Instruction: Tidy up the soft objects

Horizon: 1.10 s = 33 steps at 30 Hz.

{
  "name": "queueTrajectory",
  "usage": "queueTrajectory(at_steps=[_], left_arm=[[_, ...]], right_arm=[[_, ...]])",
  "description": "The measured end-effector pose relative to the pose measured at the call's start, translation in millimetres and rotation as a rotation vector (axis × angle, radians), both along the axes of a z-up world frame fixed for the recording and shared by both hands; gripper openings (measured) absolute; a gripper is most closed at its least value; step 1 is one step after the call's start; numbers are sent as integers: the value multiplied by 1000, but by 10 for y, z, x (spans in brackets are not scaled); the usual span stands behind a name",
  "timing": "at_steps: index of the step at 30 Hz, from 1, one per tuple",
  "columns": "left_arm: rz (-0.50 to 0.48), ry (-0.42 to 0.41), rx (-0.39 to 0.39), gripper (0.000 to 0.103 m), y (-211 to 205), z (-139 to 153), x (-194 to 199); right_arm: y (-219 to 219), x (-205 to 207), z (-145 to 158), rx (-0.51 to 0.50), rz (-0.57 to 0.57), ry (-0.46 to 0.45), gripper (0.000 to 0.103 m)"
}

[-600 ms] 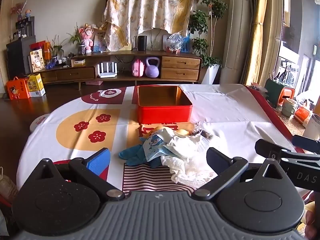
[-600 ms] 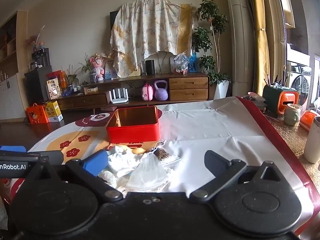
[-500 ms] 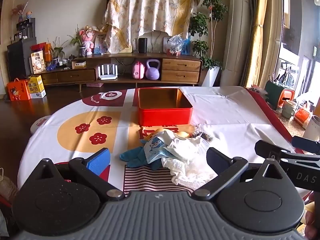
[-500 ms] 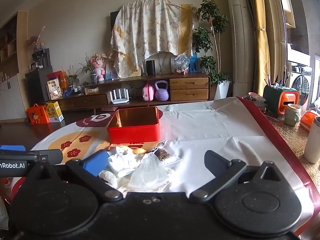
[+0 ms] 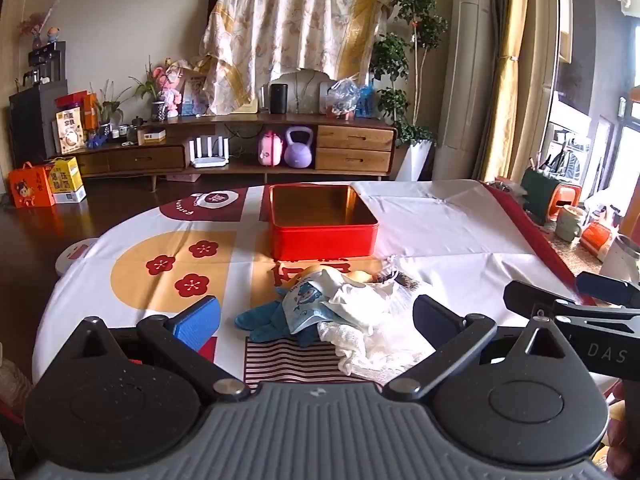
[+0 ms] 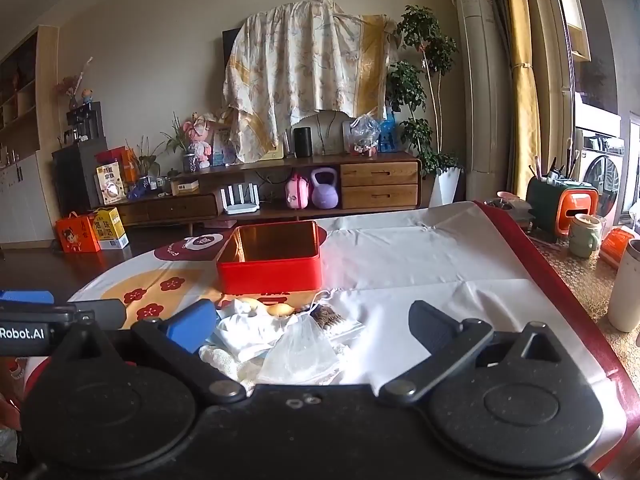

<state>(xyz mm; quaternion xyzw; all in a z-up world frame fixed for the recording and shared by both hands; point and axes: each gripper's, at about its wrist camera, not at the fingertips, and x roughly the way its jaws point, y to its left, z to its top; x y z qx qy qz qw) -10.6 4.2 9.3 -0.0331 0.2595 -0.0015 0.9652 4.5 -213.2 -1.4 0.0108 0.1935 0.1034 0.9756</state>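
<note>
A heap of soft things [image 5: 340, 312] lies on the table just in front of both grippers: a blue glove [image 5: 264, 322], a blue-printed cloth [image 5: 306, 300], white fabric [image 5: 360, 304] and a sheer mesh bag [image 6: 300, 354]. Behind the heap stands an empty red tin box [image 5: 322, 220] with a gold inside, seen too in the right wrist view [image 6: 270, 262]. My left gripper [image 5: 316, 318] hangs open above the heap's near side, touching nothing. My right gripper [image 6: 310, 324] is open over the same heap with nothing between its fingers.
The table wears a white cloth [image 5: 440, 232] with red and yellow prints and a red border on the right. Mugs and a white tumbler [image 6: 626, 286] stand beyond that border. A low wooden sideboard [image 5: 240, 152] lines the far wall. The other gripper's body [image 5: 568, 312] shows at right.
The left wrist view has tilted up slightly, so the box and heap sit a little lower in the picture. The right gripper has barely shifted. Both stay open.
</note>
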Motion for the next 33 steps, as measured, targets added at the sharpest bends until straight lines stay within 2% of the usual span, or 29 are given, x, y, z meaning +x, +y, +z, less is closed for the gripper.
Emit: queueTrajectory(at_steps=[21, 33], left_arm=[[37, -25, 17, 103, -25, 4, -43], [39, -10, -5, 103, -7, -31, -58]], right_arm=[[-1, -5, 14, -4, -3, -4, 103], [-8, -12, -35, 0, -6, 5, 103]])
